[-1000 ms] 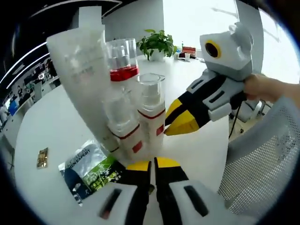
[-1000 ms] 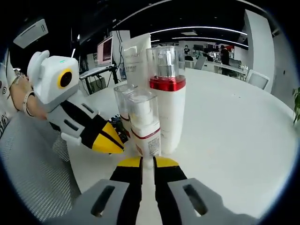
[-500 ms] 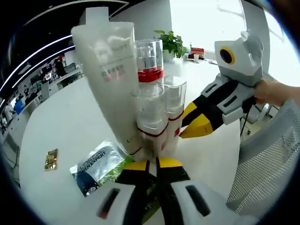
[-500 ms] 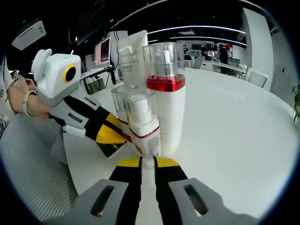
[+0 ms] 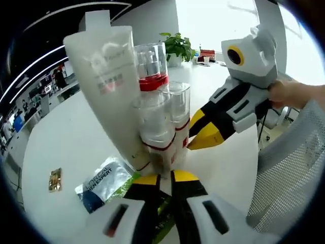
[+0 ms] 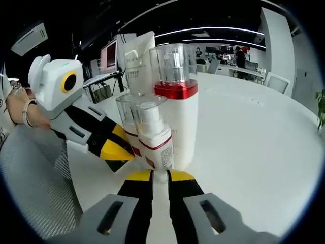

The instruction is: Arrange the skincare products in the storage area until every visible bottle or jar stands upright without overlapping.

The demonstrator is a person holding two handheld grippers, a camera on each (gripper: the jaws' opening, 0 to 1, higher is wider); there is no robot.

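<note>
My left gripper (image 5: 165,178) and right gripper (image 6: 160,175), jaws closed and empty, flank upright bottles (image 6: 175,107) mid-frame.

A potted plant (image 5: 175,46) stands far back on the white table (image 5: 61,147), near a mesh chair (image 5: 289,173).

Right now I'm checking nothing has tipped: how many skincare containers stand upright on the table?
4: the tall tube, the red-collared pump bottle, and two small clear-capped bottles clustered before them. More may hide behind.

Three bottles (image 6: 167,109) and a tube (image 6: 138,58) stand upright, clustered.
</note>
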